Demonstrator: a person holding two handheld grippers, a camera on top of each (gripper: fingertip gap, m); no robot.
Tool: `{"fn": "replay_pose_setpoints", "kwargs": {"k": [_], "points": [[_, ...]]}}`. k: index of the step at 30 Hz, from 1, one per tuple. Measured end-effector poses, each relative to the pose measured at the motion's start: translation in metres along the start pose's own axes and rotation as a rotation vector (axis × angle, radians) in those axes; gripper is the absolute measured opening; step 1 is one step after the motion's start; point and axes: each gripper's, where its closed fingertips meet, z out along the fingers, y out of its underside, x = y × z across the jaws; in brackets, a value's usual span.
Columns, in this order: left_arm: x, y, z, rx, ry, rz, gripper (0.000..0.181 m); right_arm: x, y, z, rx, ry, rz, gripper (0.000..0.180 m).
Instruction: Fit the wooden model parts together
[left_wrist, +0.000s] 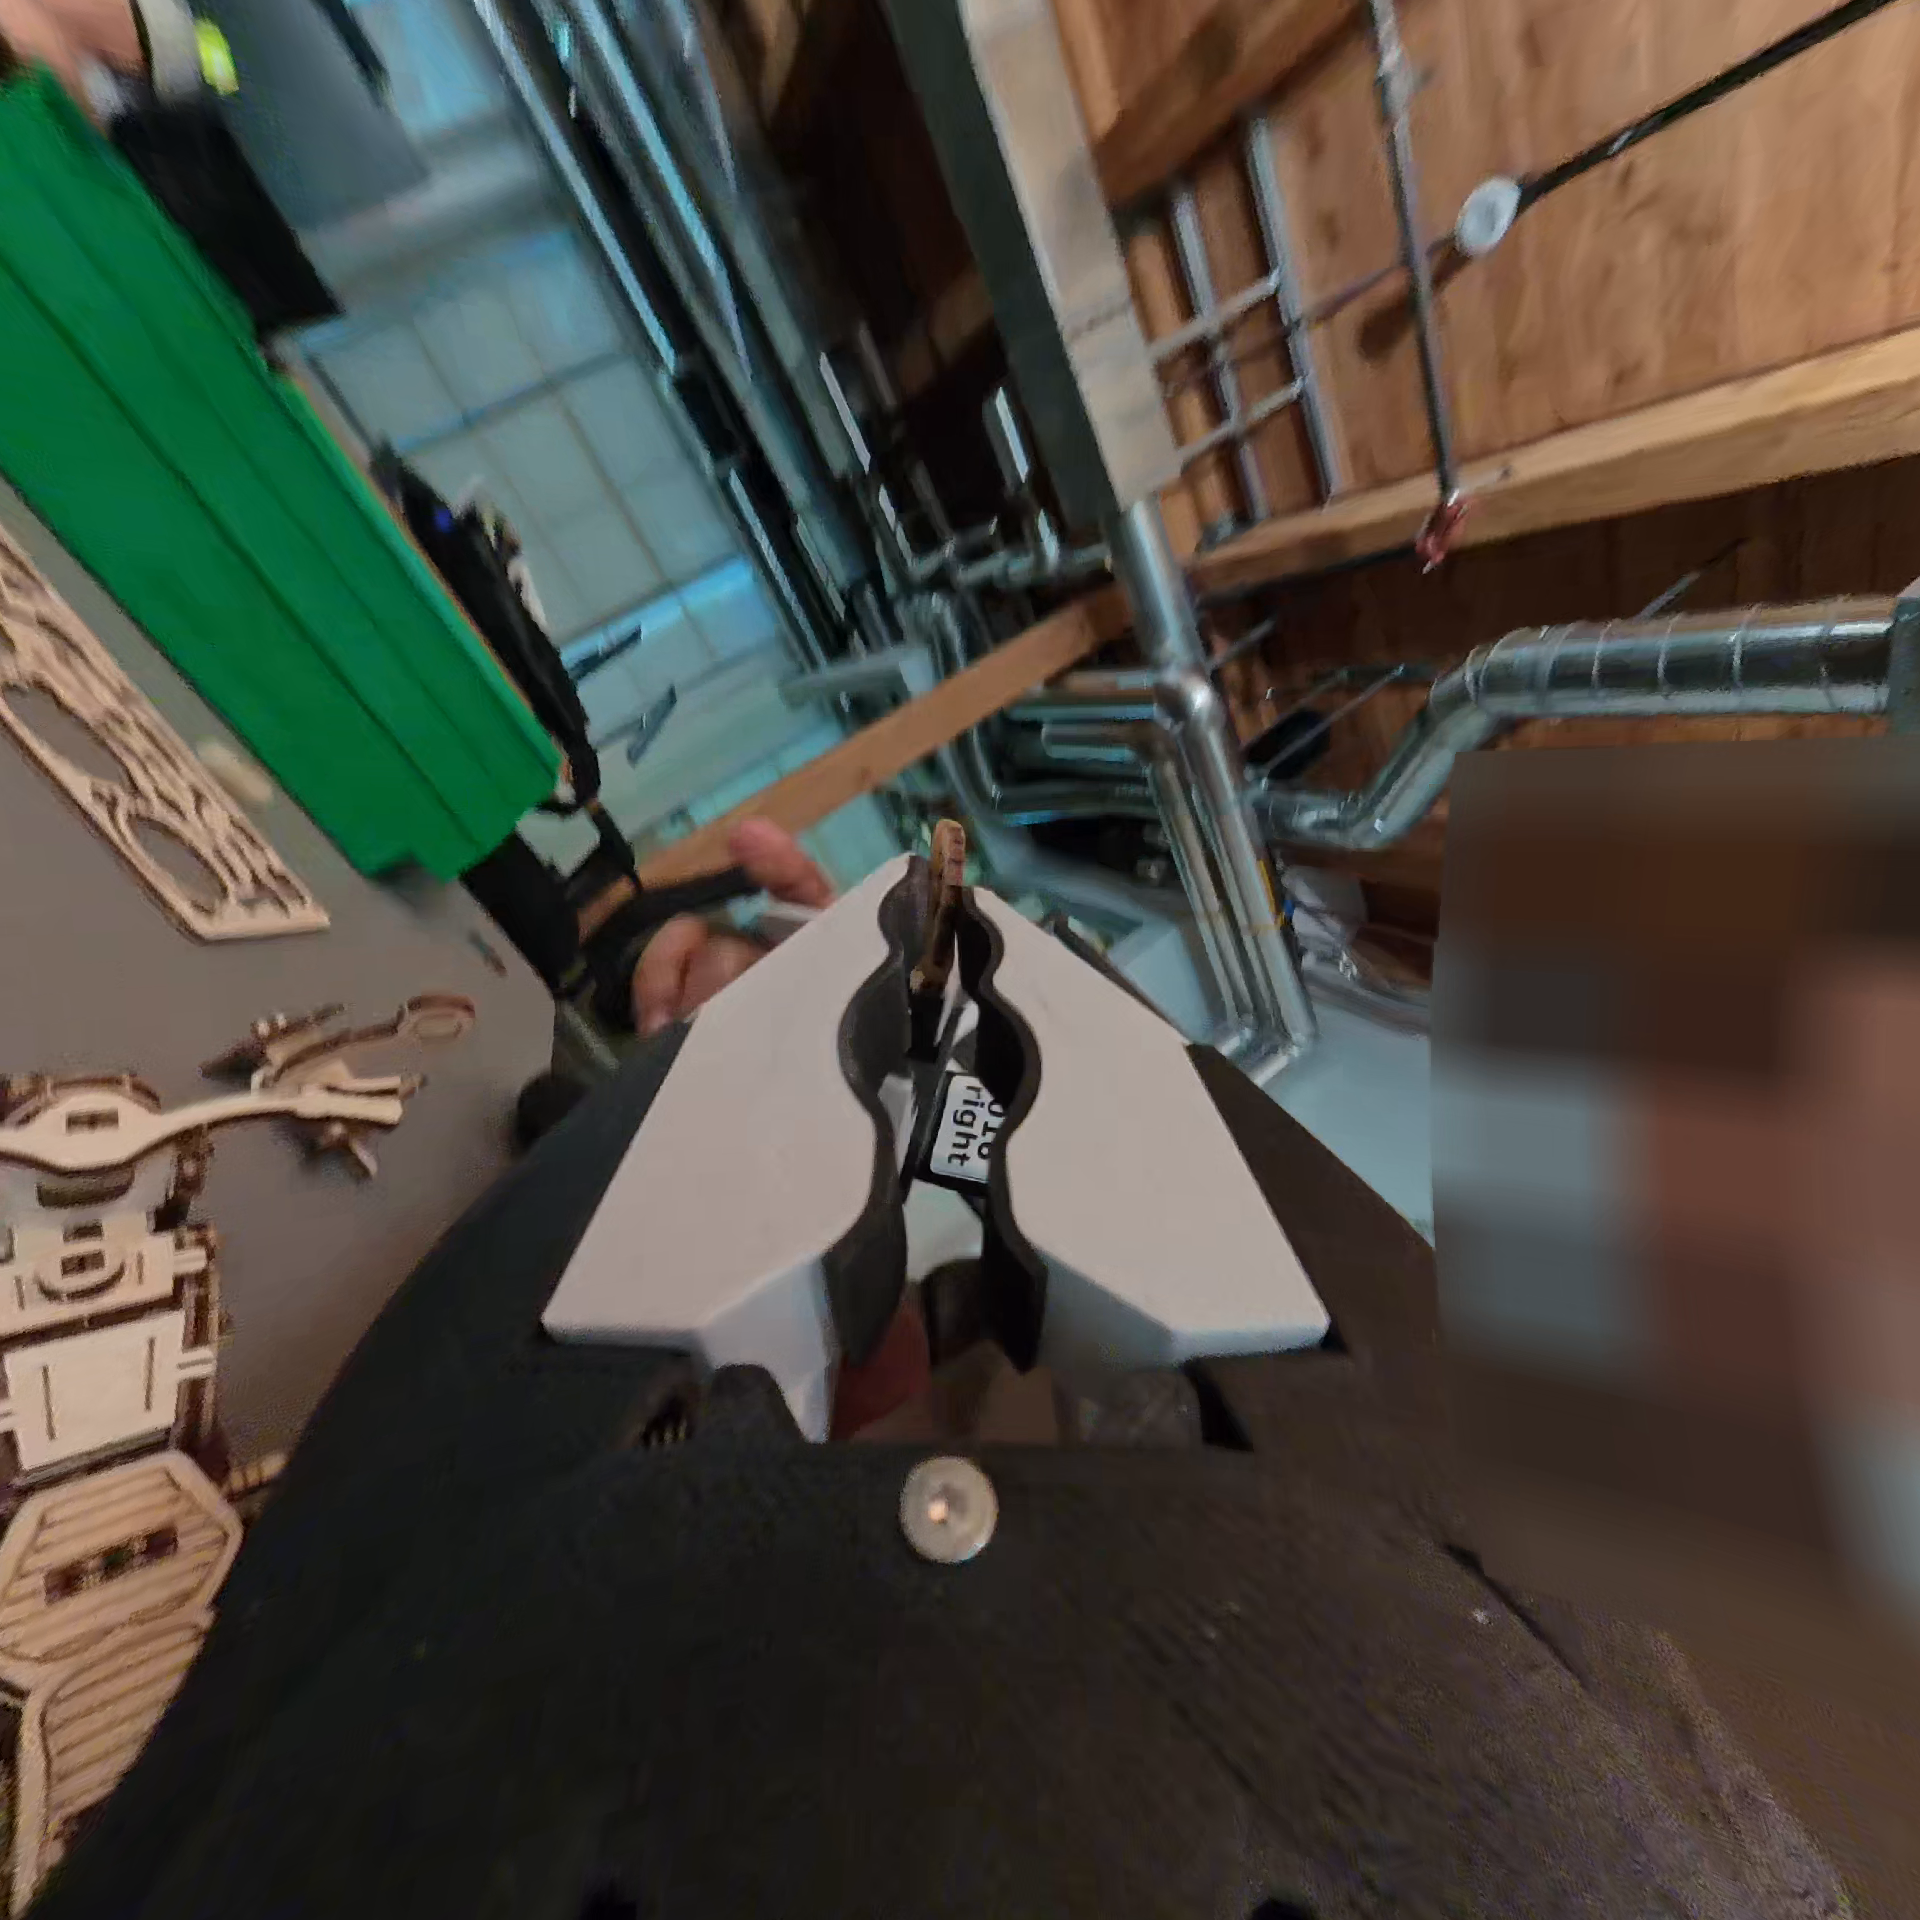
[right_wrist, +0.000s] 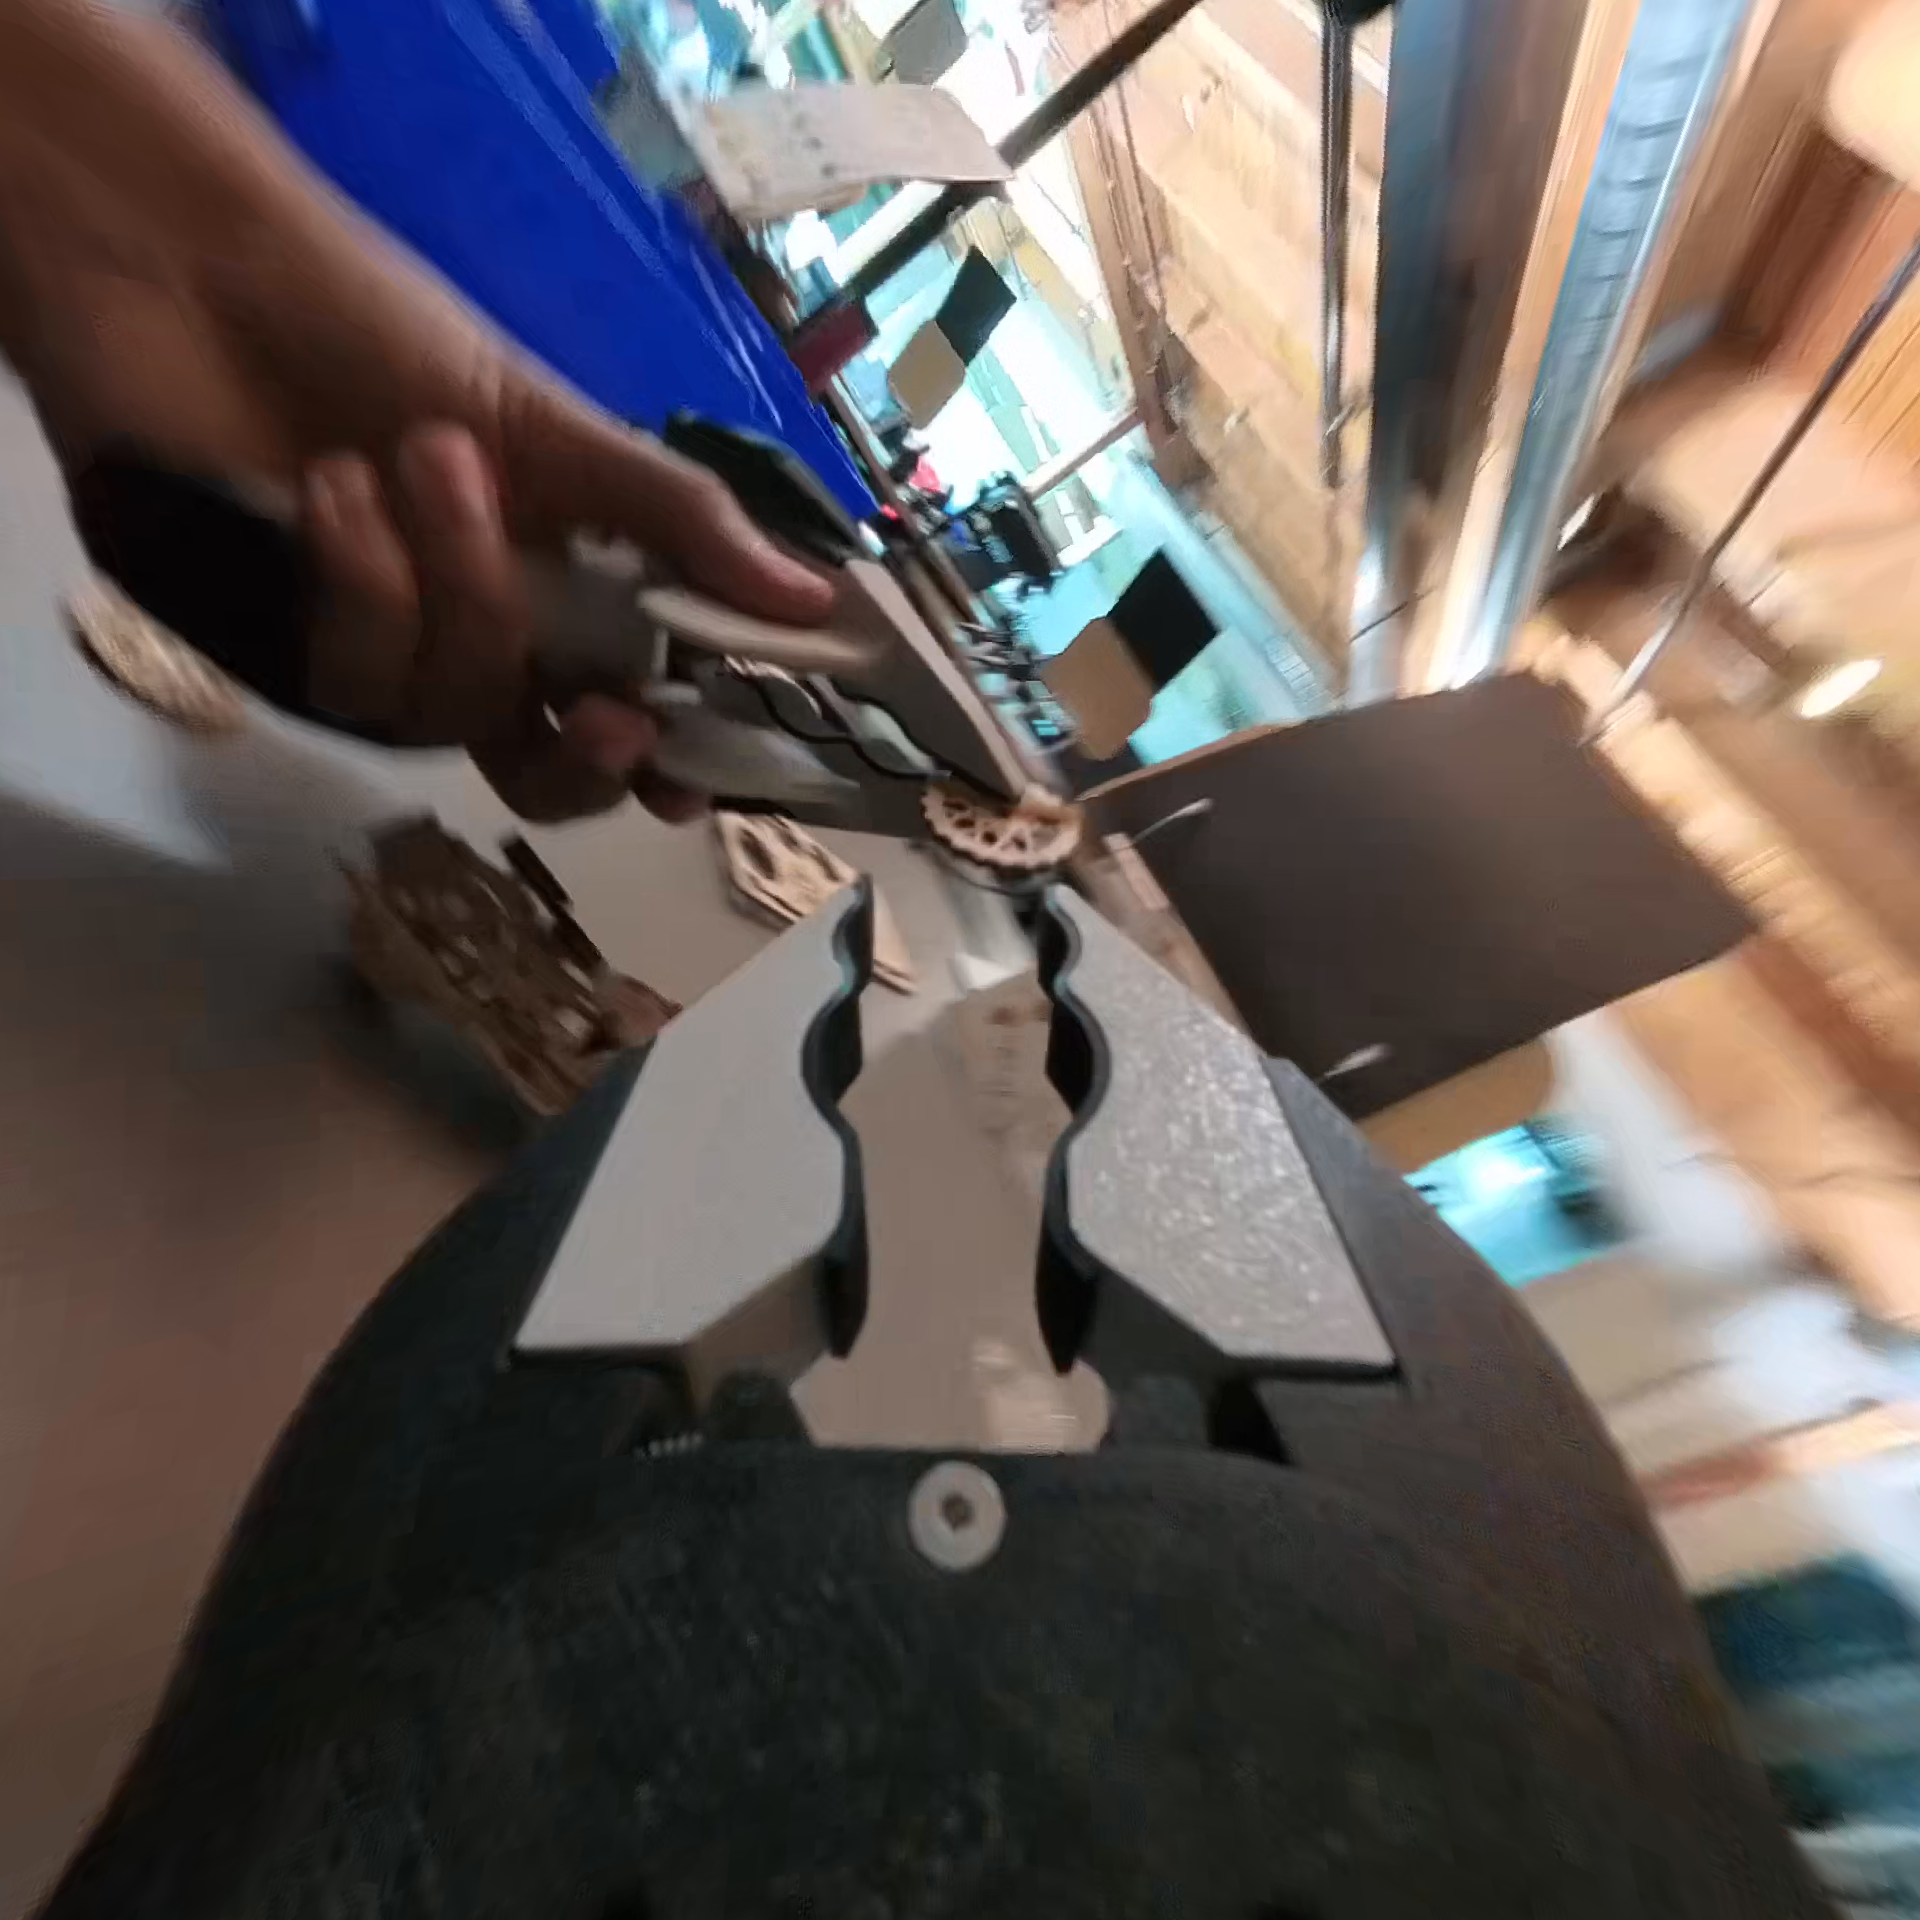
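Pinching one thin, round toothed wooden gear (left_wrist: 943, 904) edge-on at its tips, the left gripper (left_wrist: 940, 914) is lifted off the grey table (left_wrist: 343, 1247), where one half-built pale wooden model (left_wrist: 99, 1340), one loose cut-out piece (left_wrist: 332, 1070) and one punched sheet (left_wrist: 125, 769) lie. From the right wrist, the right gripper (right_wrist: 951, 914) is spread and holds nothing, just below that gear (right_wrist: 1003, 826).

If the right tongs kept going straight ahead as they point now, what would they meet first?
Most likely the wooden gear held in the left tongs, just past the open right tongs. Blur makes depth uncertain; they might pass beneath it to the table.
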Motion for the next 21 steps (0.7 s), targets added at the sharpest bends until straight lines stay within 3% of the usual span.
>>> {"fn": "replay_pose_setpoints", "kwargs": {"k": [1,6,8,12,15,17,21], "points": [[0.001,-0.005,-0.001,0.042,0.000,0.012,0.004,0.002,0.000,0.001,0.019,-0.020,0.166,0.039],[0.001,-0.007,0.001,0.103,-0.080,0.194,0.003,0.025,0.004,0.001,0.120,-0.094,1.064,0.042],[0.000,-0.004,0.004,0.115,-0.123,0.258,0.003,0.020,-0.001,0.002,0.145,-0.223,1.263,0.032],[0.002,0.008,0.015,0.100,-0.129,0.322,0.003,0.020,-0.001,0.001,0.188,-0.238,1.363,0.006],[0.004,0.011,0.015,0.067,-0.094,0.303,0.008,0.023,-0.006,-0.004,0.220,-0.316,1.403,0.001],[0.002,0.014,0.014,0.009,-0.078,0.256,0.023,0.027,-0.003,-0.009,0.211,-0.335,1.381,0.002],[0.000,0.027,0.014,-0.144,-0.062,0.222,0.028,0.029,0.005,-0.021,0.193,-0.461,1.414,0.001]]}}
